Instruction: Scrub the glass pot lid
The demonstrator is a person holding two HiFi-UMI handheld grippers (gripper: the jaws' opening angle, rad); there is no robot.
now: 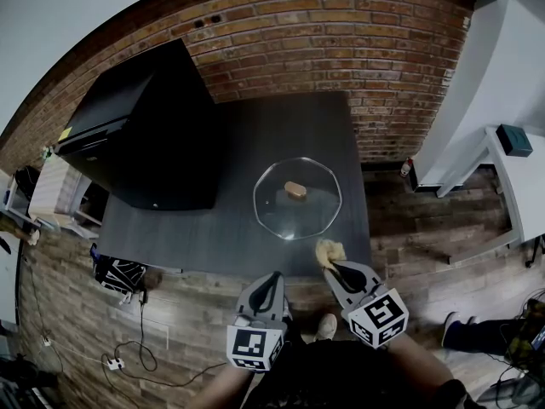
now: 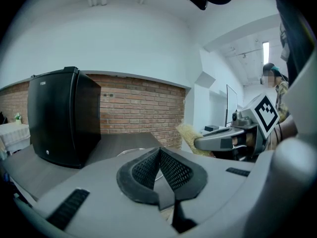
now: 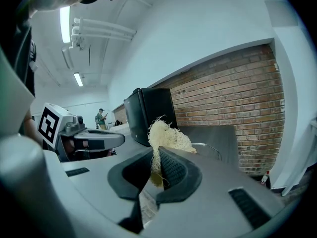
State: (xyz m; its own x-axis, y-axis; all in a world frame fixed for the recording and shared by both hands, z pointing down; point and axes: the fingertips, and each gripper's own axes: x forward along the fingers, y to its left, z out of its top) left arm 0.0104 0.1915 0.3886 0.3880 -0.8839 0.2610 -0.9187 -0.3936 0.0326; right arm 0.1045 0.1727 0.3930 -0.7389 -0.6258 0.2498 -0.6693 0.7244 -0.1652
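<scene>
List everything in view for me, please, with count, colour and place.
Lid: one, clear glass with a brown knob, flat on the table.
Table: one, dark grey, against the wall.
Fridge: one, black, on the table's left part.
Wall: one, red brick, behind the table.
Scrubber: one, pale yellow, between the right jaws.
Left gripper: one, grey, shut, empty.
Right gripper: one, grey, shut on the scrubber.
</scene>
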